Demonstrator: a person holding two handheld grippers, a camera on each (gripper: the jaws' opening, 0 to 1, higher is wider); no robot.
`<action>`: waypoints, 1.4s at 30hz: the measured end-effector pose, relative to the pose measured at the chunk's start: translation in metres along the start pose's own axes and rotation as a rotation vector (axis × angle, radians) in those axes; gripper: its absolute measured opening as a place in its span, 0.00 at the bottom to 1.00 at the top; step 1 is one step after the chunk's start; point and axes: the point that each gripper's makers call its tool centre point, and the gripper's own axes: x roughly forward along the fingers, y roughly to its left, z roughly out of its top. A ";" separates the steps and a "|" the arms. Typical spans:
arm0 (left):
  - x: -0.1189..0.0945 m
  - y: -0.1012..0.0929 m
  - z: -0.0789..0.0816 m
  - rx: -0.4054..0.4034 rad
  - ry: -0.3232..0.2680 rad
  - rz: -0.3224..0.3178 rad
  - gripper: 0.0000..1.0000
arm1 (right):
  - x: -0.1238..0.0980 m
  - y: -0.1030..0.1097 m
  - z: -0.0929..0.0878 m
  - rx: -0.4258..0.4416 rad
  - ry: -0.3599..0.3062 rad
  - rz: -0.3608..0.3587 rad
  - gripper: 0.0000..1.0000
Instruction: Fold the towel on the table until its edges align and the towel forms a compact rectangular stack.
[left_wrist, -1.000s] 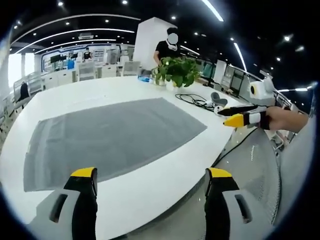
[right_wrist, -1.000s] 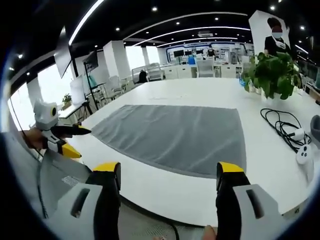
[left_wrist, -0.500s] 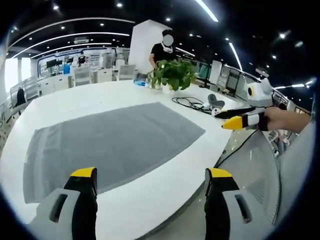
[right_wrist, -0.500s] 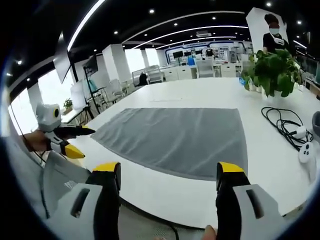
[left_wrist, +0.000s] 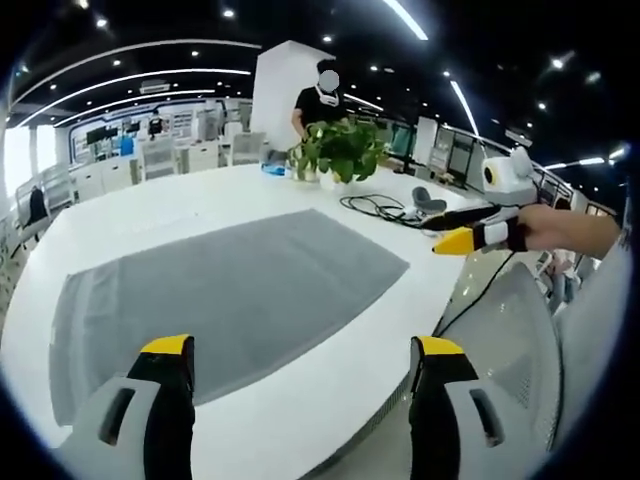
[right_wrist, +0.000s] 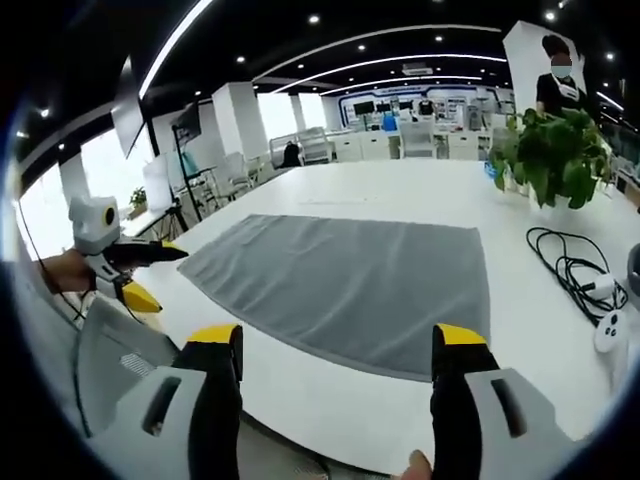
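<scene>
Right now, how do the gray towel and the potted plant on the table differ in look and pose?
The towel is gray, lies flat and spread open, unfolded; the plant is green and leafy and stands upright. The towel lies toward the table's near edge, in front of both open claws, left claw and right claw; the plant stands farther back, near a black cable. Both rest on the same white table, and no claw touches either.
</scene>
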 end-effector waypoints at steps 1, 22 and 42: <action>0.001 -0.001 0.001 0.003 0.000 -0.006 0.91 | 0.000 -0.002 0.001 -0.003 -0.001 0.000 0.78; 0.032 -0.042 0.032 0.066 -0.016 -0.160 0.90 | 0.000 -0.030 0.015 -0.030 -0.009 -0.032 0.77; 0.066 -0.076 0.041 0.112 -0.007 -0.241 0.83 | 0.004 -0.057 0.018 -0.038 0.018 -0.041 0.75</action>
